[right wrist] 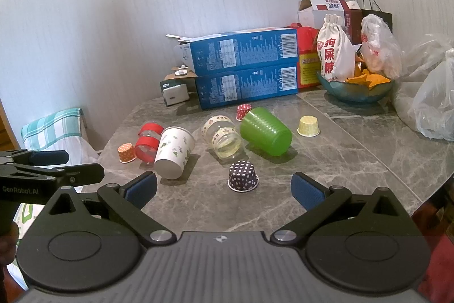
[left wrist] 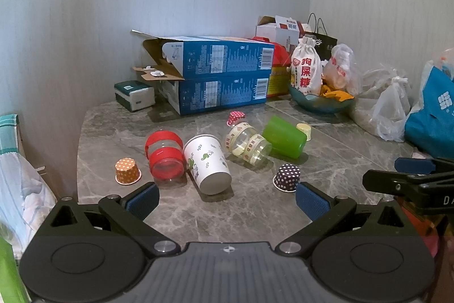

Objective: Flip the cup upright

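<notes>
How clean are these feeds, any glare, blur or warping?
Left wrist view: sharp, even light, soft shadows under the green cup; the fisheye bends the wall and darkens the corners. Right wrist view: equally sharp, mild sheen on the table, same edge bending.

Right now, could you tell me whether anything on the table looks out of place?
Yes: four cups lie tipped on their sides mid-table: red-banded clear cup, white paper cup, taped clear cup, green cup. Four small cupcake liners sit upside down around them. Nothing spilled.

Two wrist cameras look forward past their spread tongs, low over the marble table [left wrist: 326, 149], both facing the fallen green cup [right wrist: 265, 131] and stacked blue boxes [right wrist: 244, 67] ahead.
</notes>
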`<action>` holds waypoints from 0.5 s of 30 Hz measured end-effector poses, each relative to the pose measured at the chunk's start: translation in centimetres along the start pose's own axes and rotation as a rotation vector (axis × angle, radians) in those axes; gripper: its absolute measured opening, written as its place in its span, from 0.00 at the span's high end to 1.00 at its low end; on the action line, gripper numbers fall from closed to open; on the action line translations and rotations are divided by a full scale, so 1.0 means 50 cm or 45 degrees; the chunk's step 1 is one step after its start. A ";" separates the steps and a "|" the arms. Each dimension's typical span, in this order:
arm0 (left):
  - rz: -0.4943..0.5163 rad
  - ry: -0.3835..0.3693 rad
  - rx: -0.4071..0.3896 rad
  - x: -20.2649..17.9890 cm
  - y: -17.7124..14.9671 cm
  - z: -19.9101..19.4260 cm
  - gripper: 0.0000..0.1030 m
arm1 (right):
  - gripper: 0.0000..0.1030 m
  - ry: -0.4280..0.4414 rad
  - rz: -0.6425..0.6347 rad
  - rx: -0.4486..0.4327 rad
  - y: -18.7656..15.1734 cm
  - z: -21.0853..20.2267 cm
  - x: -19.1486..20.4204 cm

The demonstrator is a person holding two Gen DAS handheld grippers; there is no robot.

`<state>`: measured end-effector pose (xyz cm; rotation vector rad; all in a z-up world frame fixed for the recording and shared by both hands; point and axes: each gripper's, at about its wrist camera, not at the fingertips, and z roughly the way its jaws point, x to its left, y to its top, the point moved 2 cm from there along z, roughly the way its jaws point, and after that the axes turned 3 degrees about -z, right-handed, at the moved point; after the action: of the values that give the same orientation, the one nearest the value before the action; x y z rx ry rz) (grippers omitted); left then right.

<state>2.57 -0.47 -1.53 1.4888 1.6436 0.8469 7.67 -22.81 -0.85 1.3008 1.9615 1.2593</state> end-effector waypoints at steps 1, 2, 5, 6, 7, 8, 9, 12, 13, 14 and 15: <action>-0.001 -0.001 0.000 0.000 0.000 0.000 0.00 | 0.01 -0.002 0.000 -0.001 0.000 0.000 0.000; 0.001 -0.002 0.001 -0.001 0.000 0.000 0.00 | 0.01 -0.002 -0.001 -0.002 0.000 0.000 0.000; 0.002 -0.001 0.000 -0.002 -0.001 0.000 0.00 | 0.01 -0.003 -0.001 -0.003 0.001 0.000 -0.002; 0.001 -0.001 0.000 -0.002 -0.001 0.000 0.00 | 0.01 -0.002 0.000 -0.004 0.000 -0.001 -0.002; 0.001 -0.001 0.001 -0.002 -0.002 0.000 0.00 | 0.01 -0.001 0.001 -0.003 0.001 -0.001 -0.002; 0.001 0.000 0.002 -0.003 -0.002 0.000 0.00 | 0.01 0.000 0.003 -0.003 0.001 0.000 -0.003; 0.001 0.001 0.004 -0.005 -0.002 0.000 0.00 | 0.01 -0.002 0.001 -0.002 0.000 -0.001 -0.001; -0.003 0.003 0.005 -0.007 -0.003 0.000 0.00 | 0.01 -0.002 0.003 -0.002 0.000 -0.001 -0.001; -0.004 0.002 0.005 -0.007 -0.002 -0.001 0.00 | 0.01 -0.001 0.002 -0.002 0.000 -0.001 -0.001; -0.002 0.003 0.004 -0.007 -0.002 0.000 0.00 | 0.01 0.000 0.003 0.000 0.000 -0.001 -0.001; -0.002 0.004 0.005 -0.007 -0.003 0.000 0.00 | 0.01 -0.001 0.002 0.002 0.000 0.000 0.000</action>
<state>2.52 -0.83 -1.61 1.4897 1.6490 0.8460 7.65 -22.80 -0.86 1.3036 1.9614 1.2580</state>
